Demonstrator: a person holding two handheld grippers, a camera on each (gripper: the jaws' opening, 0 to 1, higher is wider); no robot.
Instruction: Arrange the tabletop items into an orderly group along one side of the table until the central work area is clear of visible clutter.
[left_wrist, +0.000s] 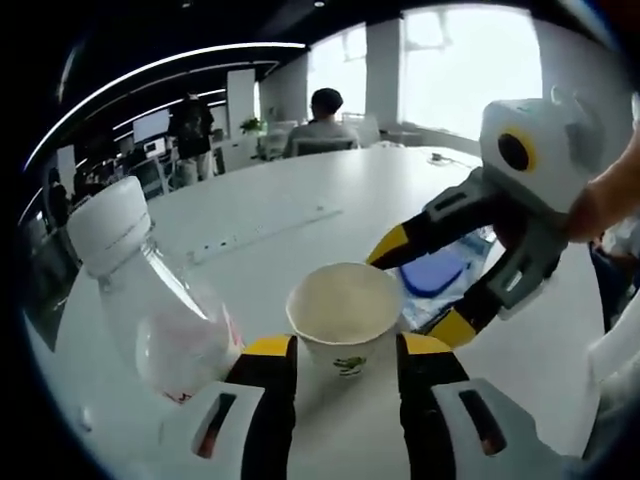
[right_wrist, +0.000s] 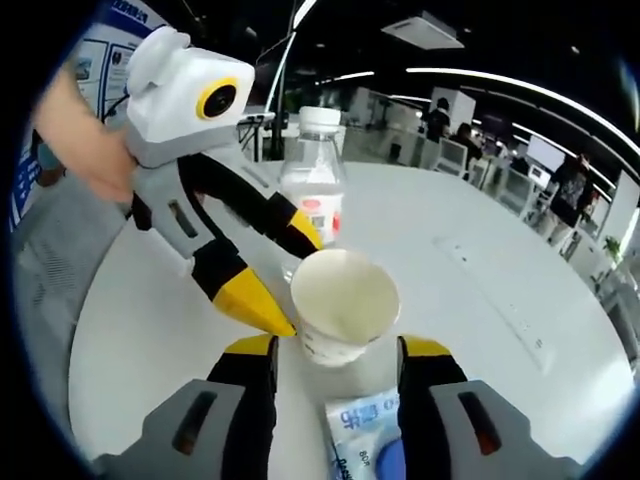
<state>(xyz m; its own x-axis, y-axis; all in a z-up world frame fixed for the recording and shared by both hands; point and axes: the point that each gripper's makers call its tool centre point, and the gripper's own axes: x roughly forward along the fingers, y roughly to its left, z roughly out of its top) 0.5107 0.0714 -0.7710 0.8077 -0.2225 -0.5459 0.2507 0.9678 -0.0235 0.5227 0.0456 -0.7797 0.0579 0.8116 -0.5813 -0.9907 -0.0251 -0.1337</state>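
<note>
Landmark: a white paper cup (left_wrist: 345, 315) stands upright and empty on a round white table (left_wrist: 260, 215); every place below is given from this cup.

Left gripper view, left of the cup: a clear plastic bottle (left_wrist: 150, 290) with a white cap, leaning and close beside the cup.

Left gripper view, at the cup: the left gripper (left_wrist: 345, 350) has its yellow-tipped jaws spread, one on each side of the cup's base; whether they touch it cannot be told.

Left gripper view, right of the cup: the right gripper (left_wrist: 425, 285), jaws apart, reaches in toward the cup, over a blue and white packet (left_wrist: 440, 275) lying flat on the table.

Right gripper view, left of the cup (right_wrist: 343, 305): the left gripper (right_wrist: 295, 285) comes in, its lower tip just beside the cup's rim.

Right gripper view, behind the cup: the bottle (right_wrist: 315, 185), red label facing the camera.

Right gripper view, at the cup: the right gripper (right_wrist: 340, 350) stands open, jaws either side of the cup.

Right gripper view, nearer than the cup: the packet (right_wrist: 365, 430) between the jaws.
</note>
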